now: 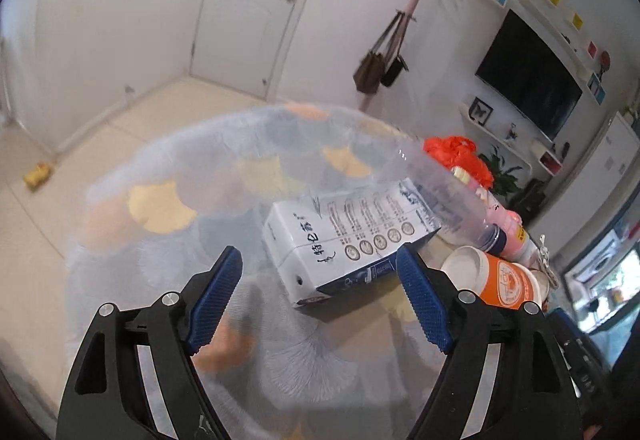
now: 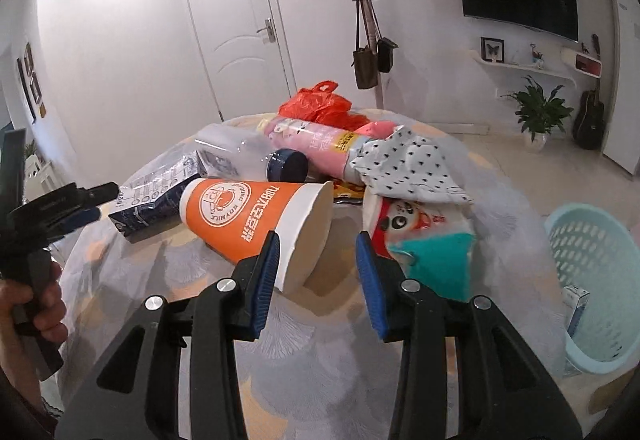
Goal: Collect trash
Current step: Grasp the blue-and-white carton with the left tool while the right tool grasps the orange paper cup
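Note:
On the round table (image 2: 320, 344) a heap of trash lies. A white-and-blue milk carton (image 1: 348, 244) lies on its side just ahead of my open left gripper (image 1: 318, 254), its near end between the fingertips, pads apart from it. A clear bottle (image 1: 436, 196) rests across it. An orange paper cup (image 2: 248, 216) lies on its side with its open rim reaching between the tips of my right gripper (image 2: 318, 238). That gripper is open and grips nothing. The left gripper (image 2: 105, 202) shows at the table's left edge, held by a hand (image 2: 36, 304).
Behind the cup lie a pink bottle (image 2: 316, 140), a red plastic bag (image 2: 316, 104), a dotted wrapper (image 2: 408, 164) and a tissue pack (image 2: 428, 244). A light-blue basket (image 2: 596, 232) stands on the floor at the right, with a small box (image 2: 576, 308) in it.

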Action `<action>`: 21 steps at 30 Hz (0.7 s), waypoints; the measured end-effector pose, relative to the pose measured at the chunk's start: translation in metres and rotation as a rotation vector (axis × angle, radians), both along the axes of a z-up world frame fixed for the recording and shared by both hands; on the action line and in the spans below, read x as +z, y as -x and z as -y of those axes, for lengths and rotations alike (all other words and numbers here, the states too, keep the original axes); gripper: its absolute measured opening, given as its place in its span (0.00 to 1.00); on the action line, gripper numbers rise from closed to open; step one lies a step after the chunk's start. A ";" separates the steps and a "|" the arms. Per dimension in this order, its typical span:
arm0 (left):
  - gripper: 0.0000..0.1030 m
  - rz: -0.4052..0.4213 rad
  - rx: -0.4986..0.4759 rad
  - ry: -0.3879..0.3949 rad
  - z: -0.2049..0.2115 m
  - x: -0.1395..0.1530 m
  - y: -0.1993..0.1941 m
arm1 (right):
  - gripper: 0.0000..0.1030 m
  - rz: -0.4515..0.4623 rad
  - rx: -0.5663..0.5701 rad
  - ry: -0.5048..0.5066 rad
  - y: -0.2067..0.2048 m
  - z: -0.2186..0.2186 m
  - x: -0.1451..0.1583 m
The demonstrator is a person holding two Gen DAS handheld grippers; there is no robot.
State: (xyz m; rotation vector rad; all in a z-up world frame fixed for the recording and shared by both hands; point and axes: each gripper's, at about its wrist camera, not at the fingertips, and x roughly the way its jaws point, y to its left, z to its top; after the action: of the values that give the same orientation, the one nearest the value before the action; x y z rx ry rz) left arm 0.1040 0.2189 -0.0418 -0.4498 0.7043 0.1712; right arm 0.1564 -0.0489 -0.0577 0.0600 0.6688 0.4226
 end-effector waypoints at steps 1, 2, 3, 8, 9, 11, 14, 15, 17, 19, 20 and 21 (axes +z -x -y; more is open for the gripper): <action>0.75 0.000 -0.014 0.019 -0.001 -0.004 -0.001 | 0.35 -0.006 -0.004 0.013 -0.003 0.000 -0.001; 0.74 0.003 -0.040 0.048 0.001 -0.006 -0.004 | 0.35 -0.011 0.001 0.023 -0.005 -0.002 -0.003; 0.74 0.008 -0.063 0.065 0.001 -0.010 -0.006 | 0.35 -0.010 0.009 0.023 -0.005 -0.002 -0.002; 0.74 0.014 -0.166 0.109 0.027 -0.019 0.005 | 0.35 0.000 0.036 0.057 -0.001 -0.010 -0.004; 0.74 0.019 -0.192 0.124 0.032 -0.018 0.008 | 0.35 0.002 0.037 0.064 -0.001 -0.011 -0.005; 0.74 0.011 -0.275 0.149 0.045 -0.017 0.016 | 0.35 0.003 0.051 0.070 0.000 -0.013 -0.005; 0.74 0.019 -0.339 0.113 0.058 -0.009 0.025 | 0.35 -0.006 0.064 0.062 0.000 -0.017 -0.007; 0.76 0.036 -0.318 0.068 0.058 -0.002 0.030 | 0.35 -0.011 0.067 0.056 -0.001 -0.016 -0.008; 0.83 0.057 -0.256 -0.043 0.054 0.013 0.027 | 0.35 -0.027 0.069 0.042 -0.005 -0.014 -0.009; 0.89 0.048 -0.203 -0.191 0.051 0.023 0.012 | 0.35 -0.045 0.066 0.034 -0.009 -0.013 -0.010; 0.90 0.041 -0.202 -0.241 0.051 0.025 0.004 | 0.35 -0.051 0.066 0.030 -0.010 -0.012 -0.010; 0.91 0.030 -0.219 -0.286 0.049 0.024 -0.010 | 0.35 -0.055 0.068 0.024 -0.010 -0.012 -0.010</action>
State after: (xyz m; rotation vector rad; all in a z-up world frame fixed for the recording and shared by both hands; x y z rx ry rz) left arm 0.1137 0.1704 -0.0183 -0.1003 0.6826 0.0572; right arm 0.1665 -0.0373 -0.0677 0.0266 0.7315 0.4799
